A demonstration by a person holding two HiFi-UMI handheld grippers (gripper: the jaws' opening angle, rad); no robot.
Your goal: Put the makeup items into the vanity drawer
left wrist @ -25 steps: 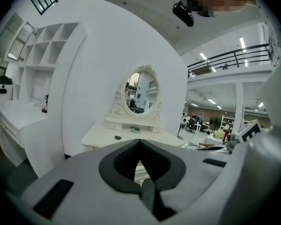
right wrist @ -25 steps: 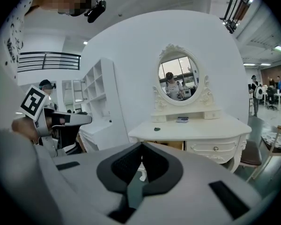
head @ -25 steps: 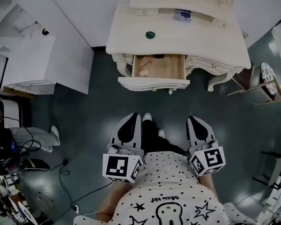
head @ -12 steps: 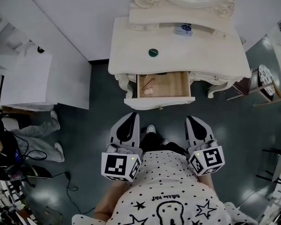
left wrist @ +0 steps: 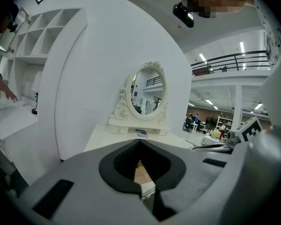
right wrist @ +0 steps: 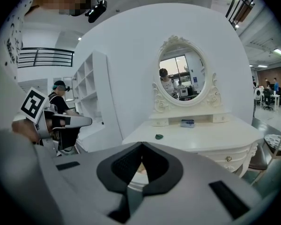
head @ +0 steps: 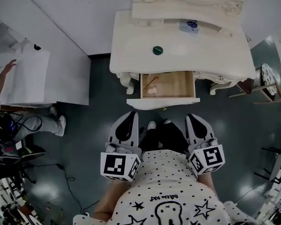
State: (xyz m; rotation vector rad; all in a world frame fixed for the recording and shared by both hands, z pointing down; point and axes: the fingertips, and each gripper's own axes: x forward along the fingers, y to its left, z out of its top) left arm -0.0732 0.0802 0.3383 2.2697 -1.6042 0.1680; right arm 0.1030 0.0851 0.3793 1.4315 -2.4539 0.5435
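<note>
The white vanity (head: 225, 55) stands ahead with its wooden drawer (head: 167, 84) pulled open. In the drawer lie a pale pink round item (head: 151, 91) and a thin stick-like item (head: 151, 82). A small dark green round item (head: 158, 50) (right wrist: 158, 136) sits on the tabletop. A blue-patterned box (head: 191, 26) (right wrist: 188, 123) rests on the raised back shelf under the oval mirror (right wrist: 181, 78). My left gripper (head: 131, 114) (left wrist: 140, 141) and right gripper (head: 193, 117) (right wrist: 141, 144) are held low near my body, short of the drawer, both shut and empty.
A white shelf unit (head: 25, 71) stands to the left, and a person's arm (head: 1, 81) reaches onto it. Cables (head: 61, 172) trail over the dark floor at lower left. A wooden stand with a round patterned object (head: 267, 78) sits right of the vanity.
The vanity and open drawer have drawn closer and lower in the head view. The person at left has raised a hand to the shelf unit. Both grippers stay shut in place.
</note>
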